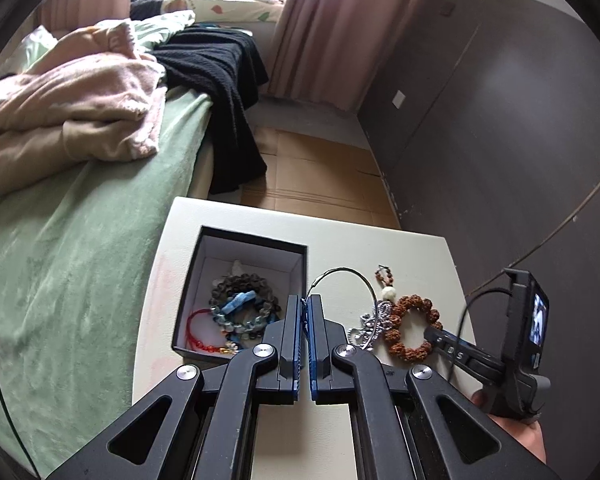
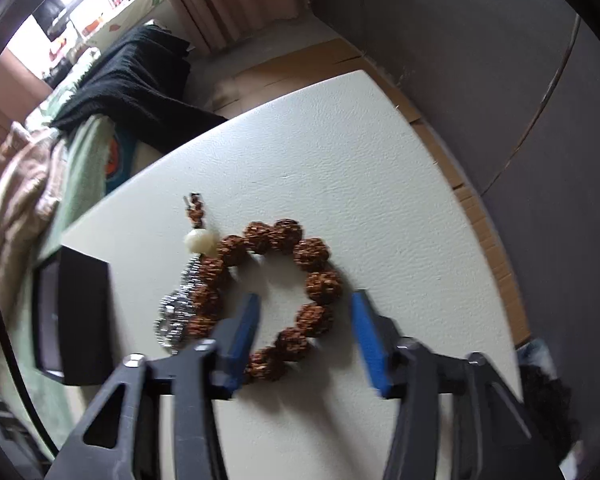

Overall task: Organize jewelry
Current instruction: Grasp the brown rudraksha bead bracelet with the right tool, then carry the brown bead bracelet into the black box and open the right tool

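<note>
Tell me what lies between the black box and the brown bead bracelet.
In the left wrist view, a silver ornament on a thin wire hoop, which the shut left gripper pinches.

Brown bead bracelet (image 2: 276, 300) flat beside box (image 2: 74, 320)

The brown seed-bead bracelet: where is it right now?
The brown seed-bead bracelet lies flat on the white table, right of the black box, touching a silver ornament; the open right tongs straddle its near side.

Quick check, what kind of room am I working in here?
Most likely a bedroom: a bed with rumpled blankets, pink curtains, and a small white table beside the bed.
</note>
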### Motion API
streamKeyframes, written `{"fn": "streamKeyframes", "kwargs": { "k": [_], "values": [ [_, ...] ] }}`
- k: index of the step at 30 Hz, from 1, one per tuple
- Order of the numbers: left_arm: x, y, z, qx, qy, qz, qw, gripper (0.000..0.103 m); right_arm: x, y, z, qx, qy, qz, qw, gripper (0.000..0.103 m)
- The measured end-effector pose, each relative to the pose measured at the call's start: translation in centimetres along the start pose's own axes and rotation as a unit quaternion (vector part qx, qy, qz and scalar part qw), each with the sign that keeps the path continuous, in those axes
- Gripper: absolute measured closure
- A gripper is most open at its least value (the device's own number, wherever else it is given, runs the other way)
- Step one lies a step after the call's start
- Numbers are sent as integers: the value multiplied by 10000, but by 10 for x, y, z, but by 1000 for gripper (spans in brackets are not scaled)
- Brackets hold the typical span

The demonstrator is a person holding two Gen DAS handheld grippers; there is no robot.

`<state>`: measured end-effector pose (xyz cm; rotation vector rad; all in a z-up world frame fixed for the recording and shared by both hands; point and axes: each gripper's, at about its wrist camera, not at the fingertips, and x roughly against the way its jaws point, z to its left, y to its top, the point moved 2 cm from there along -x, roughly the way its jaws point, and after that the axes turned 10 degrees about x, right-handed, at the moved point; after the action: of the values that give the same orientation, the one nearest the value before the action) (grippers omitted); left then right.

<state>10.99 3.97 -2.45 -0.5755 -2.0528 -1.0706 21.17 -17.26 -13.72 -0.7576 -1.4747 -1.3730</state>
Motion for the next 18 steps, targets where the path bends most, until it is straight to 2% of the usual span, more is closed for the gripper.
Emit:
{"fn": "streamKeyframes", "kwargs": {
  "k": [5,10,12,18],
  "values": [
    [-8,4,24,269,-149,-85,9995,101,-1,-8,-10,-185,459,-65,9988,83],
    [-19,-1,47,697,-747,-197,9946,101,43,1,-1,-93,933,-792,9924,83],
    [-26,-4,58,1085,-982,-52,9892,101,57,-1,5,-58,1027,-1067,9890,83],
    [-30,3,54,785,-1109,107,9907,100,89,-8,15,23,1059,-1709,9796,83]
  ]
}}
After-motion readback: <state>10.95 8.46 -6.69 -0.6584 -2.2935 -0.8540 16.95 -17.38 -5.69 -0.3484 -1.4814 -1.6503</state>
